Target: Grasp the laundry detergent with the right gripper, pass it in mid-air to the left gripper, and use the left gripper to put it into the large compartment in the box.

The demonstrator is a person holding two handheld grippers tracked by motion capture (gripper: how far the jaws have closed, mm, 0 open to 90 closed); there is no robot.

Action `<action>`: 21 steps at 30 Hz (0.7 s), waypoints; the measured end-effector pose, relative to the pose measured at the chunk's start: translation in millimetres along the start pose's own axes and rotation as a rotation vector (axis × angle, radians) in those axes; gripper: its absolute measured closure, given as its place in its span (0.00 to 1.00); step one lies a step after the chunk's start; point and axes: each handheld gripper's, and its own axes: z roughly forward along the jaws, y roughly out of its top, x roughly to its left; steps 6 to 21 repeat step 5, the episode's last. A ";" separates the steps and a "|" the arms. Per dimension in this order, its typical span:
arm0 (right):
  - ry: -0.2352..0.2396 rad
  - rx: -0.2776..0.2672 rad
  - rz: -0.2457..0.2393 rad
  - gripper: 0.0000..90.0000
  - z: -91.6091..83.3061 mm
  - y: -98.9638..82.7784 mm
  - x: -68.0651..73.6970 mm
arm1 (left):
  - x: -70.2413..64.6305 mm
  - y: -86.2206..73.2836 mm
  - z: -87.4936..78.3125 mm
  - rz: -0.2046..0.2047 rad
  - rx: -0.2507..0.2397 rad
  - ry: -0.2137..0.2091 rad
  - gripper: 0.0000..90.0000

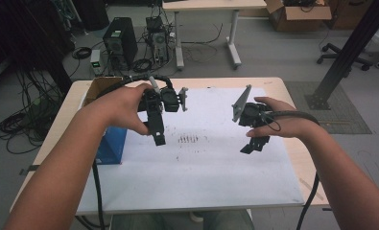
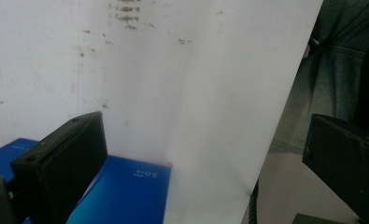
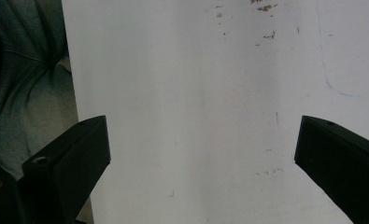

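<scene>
Both grippers hover over a white sheet that covers the table. My left gripper hangs left of centre, jaws pointing down toward me. In the left gripper view it is open, jaws wide apart, with nothing between them but the sheet. A blue box lies just left of it, and its glossy top sits beside the left jaw. My right gripper is held right of centre. In the right gripper view it is also open, over the bare sheet.
Small dark marks dot the sheet between the grippers. A brown cardboard box stands at the table's far left corner, behind the blue box. Beyond the table are a computer tower, cables and a desk. The person's trousers lie past the near edge.
</scene>
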 end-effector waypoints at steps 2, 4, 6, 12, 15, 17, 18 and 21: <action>-0.001 0.000 0.001 0.04 0.0 0.0 -0.1 | 0.2 0.3 0.3 0.001 0.003 -0.001 0.00; -0.001 -0.002 -0.002 0.04 0.2 0.2 0.0 | -0.1 0.4 0.8 0.001 0.004 0.001 0.00; -0.001 -0.001 -0.001 0.04 -0.1 0.3 0.1 | -0.2 0.5 0.6 0.003 0.005 0.001 0.00; -0.001 -0.001 -0.001 0.04 -0.1 0.3 0.1 | -0.2 0.5 0.6 0.003 0.005 0.001 0.00; -0.001 -0.001 -0.001 0.04 -0.1 0.3 0.1 | -0.2 0.5 0.6 0.003 0.005 0.001 0.00; -0.001 -0.001 -0.001 0.04 -0.1 0.3 0.1 | -0.2 0.5 0.6 0.003 0.005 0.001 0.00; -0.001 -0.001 -0.001 0.04 -0.1 0.3 0.1 | -0.2 0.5 0.6 0.003 0.005 0.001 0.00; -0.001 -0.001 -0.001 0.04 -0.1 0.3 0.1 | -0.2 0.5 0.6 0.003 0.005 0.001 0.00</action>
